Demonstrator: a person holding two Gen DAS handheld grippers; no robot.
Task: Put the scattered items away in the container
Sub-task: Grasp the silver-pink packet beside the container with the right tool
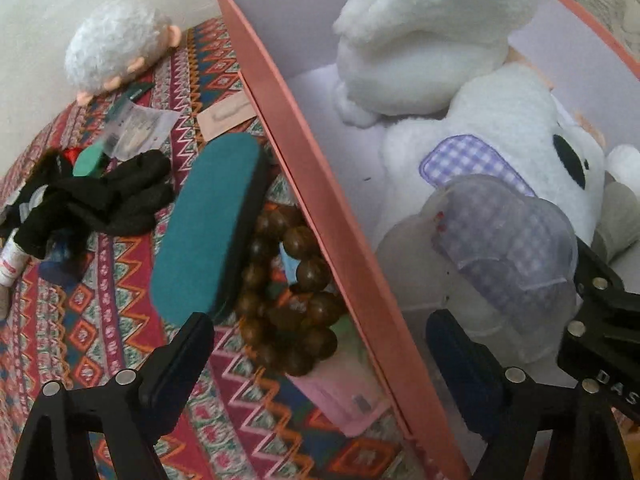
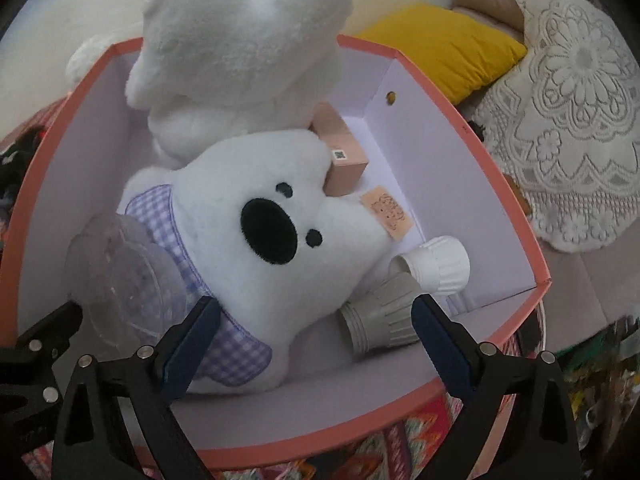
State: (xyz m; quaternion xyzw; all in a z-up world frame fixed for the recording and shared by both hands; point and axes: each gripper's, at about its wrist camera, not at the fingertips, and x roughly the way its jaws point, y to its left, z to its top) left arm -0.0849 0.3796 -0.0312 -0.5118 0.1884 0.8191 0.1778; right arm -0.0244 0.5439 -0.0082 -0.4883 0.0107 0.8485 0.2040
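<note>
Both claws released, right claw [image 2: 316, 336] over pink box [image 2: 500, 128] holding white plush dog [image 2: 280, 248], grey cup [image 2: 380, 320]

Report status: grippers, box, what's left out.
Both grippers open, left, right. Box holds plush dog. Beads, teal board, black cloth outside.
</note>
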